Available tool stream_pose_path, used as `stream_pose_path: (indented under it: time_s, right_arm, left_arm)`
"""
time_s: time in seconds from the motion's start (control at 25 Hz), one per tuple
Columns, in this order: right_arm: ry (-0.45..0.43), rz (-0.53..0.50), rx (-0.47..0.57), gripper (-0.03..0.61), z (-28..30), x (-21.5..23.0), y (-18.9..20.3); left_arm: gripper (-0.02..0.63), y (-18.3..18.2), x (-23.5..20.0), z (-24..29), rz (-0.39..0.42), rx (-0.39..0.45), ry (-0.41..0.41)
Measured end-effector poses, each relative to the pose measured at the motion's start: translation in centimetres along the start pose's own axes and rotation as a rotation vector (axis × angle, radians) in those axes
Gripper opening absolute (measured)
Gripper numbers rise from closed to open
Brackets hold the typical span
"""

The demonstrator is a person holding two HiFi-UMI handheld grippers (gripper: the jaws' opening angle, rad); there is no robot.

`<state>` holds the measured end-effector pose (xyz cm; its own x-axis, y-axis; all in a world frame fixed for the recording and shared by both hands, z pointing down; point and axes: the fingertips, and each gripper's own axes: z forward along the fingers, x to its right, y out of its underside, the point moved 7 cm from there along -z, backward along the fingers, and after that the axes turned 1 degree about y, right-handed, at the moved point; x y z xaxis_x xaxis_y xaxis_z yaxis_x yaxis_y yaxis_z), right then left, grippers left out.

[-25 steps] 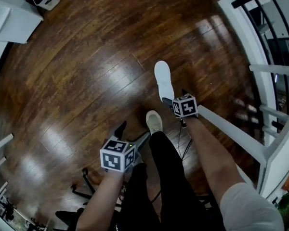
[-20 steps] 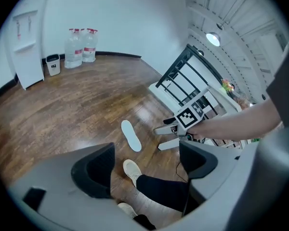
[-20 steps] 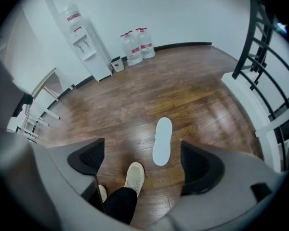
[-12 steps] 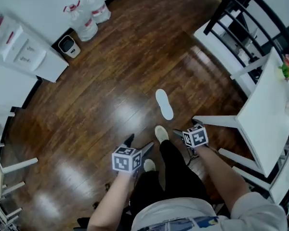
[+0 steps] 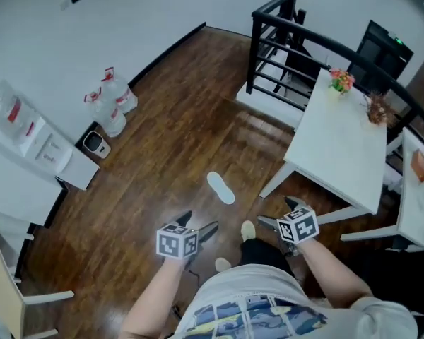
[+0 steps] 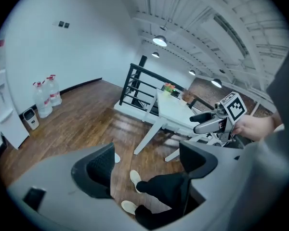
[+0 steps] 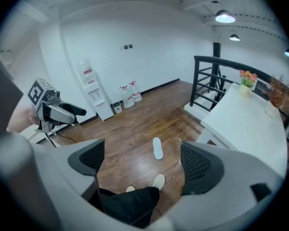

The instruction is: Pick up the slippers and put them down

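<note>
One white slipper (image 5: pixel 220 188) lies flat on the dark wooden floor, ahead of the person's feet (image 5: pixel 248 229). In the right gripper view the slipper (image 7: pixel 157 148) shows between the jaws, far below them. The left jaw hides most of the slipper (image 6: pixel 116 158) in the left gripper view. My left gripper (image 5: pixel 198 224) is open and empty, held at waist height short of the slipper. My right gripper (image 5: pixel 274 214) is open and empty too, to the slipper's right. No second slipper shows.
A white table (image 5: pixel 339 140) with flowers stands at the right, its leg close to the slipper. A black railing (image 5: pixel 283 41) runs behind it. Water bottles (image 5: pixel 113 108), a small bin (image 5: pixel 93 143) and a white dispenser (image 5: pixel 35 143) line the left wall.
The person has straightened up, so the view now takes in the room. Both grippers have risen away from the slipper, which stays on the floor.
</note>
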<state>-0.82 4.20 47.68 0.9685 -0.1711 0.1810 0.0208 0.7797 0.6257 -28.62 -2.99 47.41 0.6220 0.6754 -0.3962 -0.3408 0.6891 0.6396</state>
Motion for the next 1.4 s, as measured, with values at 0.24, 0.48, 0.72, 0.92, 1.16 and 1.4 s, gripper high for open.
stream_pose_path:
  time_s: [0.24, 0.48, 0.72, 0.92, 1.16, 1.4]
  right_arm:
    - [0.132, 0.105, 0.108, 0.515, -12.9, 4.3, 4.5]
    - [0.249, 0.242, 0.173, 0.515, -22.4, 10.5, 10.6]
    - [0.322, 0.341, 0.237, 0.515, -28.5, 16.5, 16.3]
    - [0.354, 0.384, 0.268, 0.514, -32.4, 18.9, 20.0]
    - [0.360, 0.393, 0.288, 0.514, -35.3, 19.9, 22.0]
    - [0.381, 0.380, 0.299, 0.514, -36.6, 20.6, 23.3]
  left_arm:
    - [0.419, -2.6, 10.0, -0.1, 0.114, 0.007, 0.093]
    - [0.419, -4.3, 20.0, 4.3, 0.189, -0.029, 0.192]
    - [0.419, -6.0, 28.4, 10.4, 0.300, -0.094, 0.264]
    - [0.419, -6.2, 34.1, 13.2, 0.340, -0.113, 0.308]
    - [0.419, -6.0, 38.0, 14.3, 0.400, -0.121, 0.315]
    - [0.419, -5.1, 39.8, 15.0, 0.412, -0.150, 0.328]
